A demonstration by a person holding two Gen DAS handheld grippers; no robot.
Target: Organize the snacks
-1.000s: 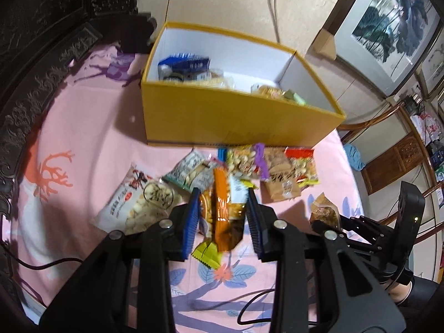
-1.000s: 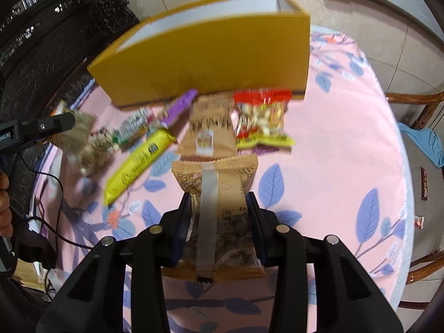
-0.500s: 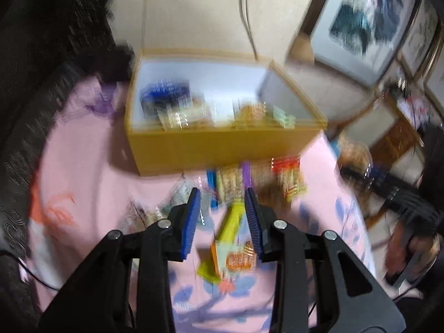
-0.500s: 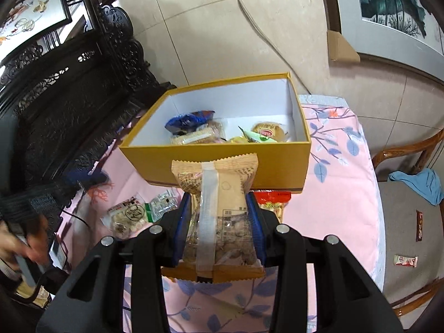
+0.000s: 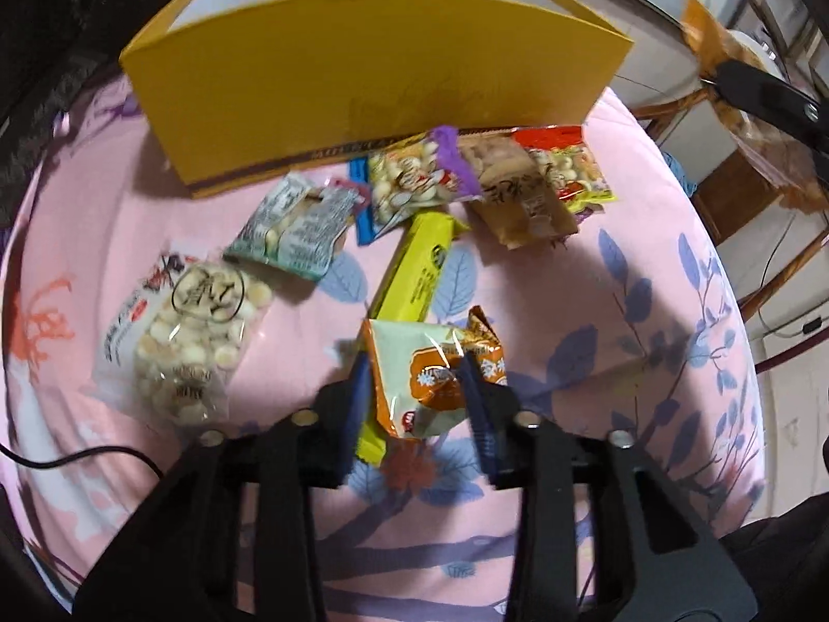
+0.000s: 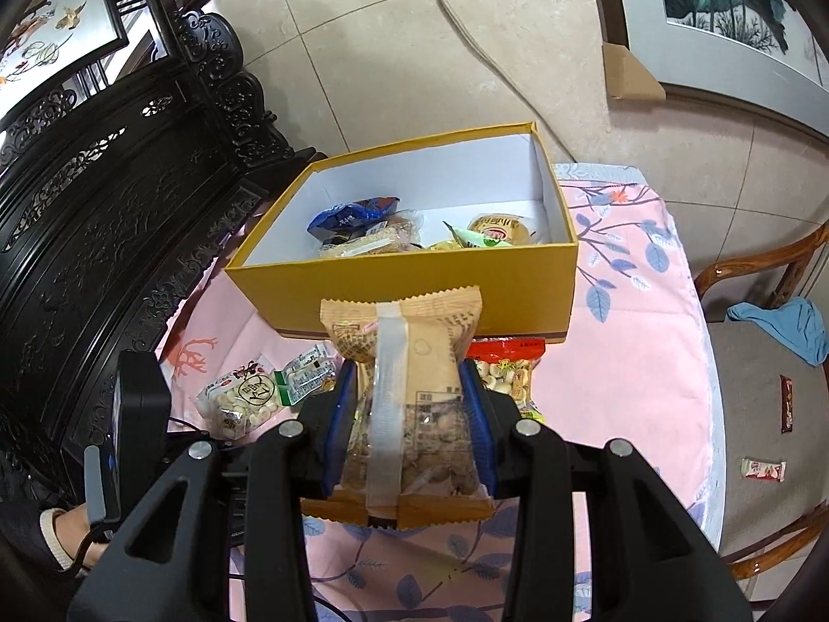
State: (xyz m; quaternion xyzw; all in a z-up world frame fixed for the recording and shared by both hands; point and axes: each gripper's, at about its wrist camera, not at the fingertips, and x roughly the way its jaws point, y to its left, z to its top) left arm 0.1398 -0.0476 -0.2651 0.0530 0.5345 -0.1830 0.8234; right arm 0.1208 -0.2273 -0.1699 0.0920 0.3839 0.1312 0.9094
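A yellow box [image 5: 373, 88] stands at the far side of the pink cloth; in the right wrist view the box [image 6: 414, 290] holds several snack packs. My left gripper [image 5: 417, 378] is low over the cloth, its jaws around an orange and white snack pack [image 5: 440, 378] lying over a yellow bar [image 5: 419, 269]. My right gripper [image 6: 409, 394] is shut on a tan snack pack [image 6: 409, 389] and holds it in the air in front of the box. The left gripper shows in the right wrist view [image 6: 134, 414] at the left.
Several loose packs lie in front of the box: a clear biscuit bag [image 5: 191, 321], a teal and white pack [image 5: 295, 228], a brown pack [image 5: 518, 192] and a red pack [image 5: 565, 166]. A wooden chair [image 6: 767, 414] stands right of the table, carved dark furniture [image 6: 103, 197] on the left.
My left gripper has dropped back low over the cloth around the orange and white pack. My right gripper has lifted the tan pack off the cloth and holds it before the box.
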